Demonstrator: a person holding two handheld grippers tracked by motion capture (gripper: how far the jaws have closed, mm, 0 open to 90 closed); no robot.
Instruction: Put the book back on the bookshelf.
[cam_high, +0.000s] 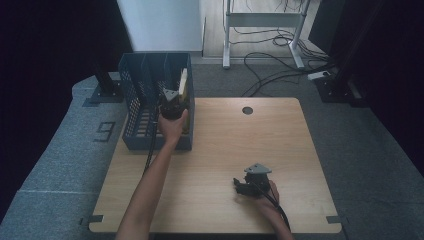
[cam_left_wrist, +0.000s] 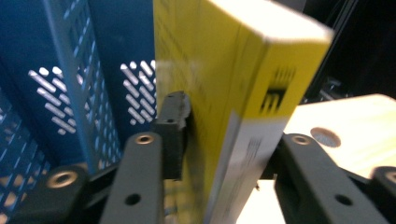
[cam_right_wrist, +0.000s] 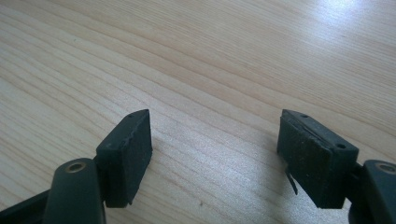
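Note:
A yellow book (cam_high: 183, 83) with a white page edge stands upright in the right compartment of the blue perforated crate (cam_high: 134, 100) at the table's back left. My left gripper (cam_high: 176, 95) reaches into the crate, with its jaws on either side of the book (cam_left_wrist: 243, 84). The left pad (cam_left_wrist: 173, 133) stands just beside the yellow cover in a blurred spot, and the other pad is hidden behind the book. My right gripper (cam_high: 242, 186) rests low over the bare wood near the front of the table, and its jaws (cam_right_wrist: 215, 154) are open with nothing between them.
The crate (cam_left_wrist: 60, 70) has upright dividers and slotted walls. A round cable hole (cam_high: 247, 110) sits in the wooden table top (cam_high: 225, 145) at the back. Beyond the table, cables (cam_high: 280, 65) and a white desk frame (cam_high: 262, 20) lie on the grey carpet.

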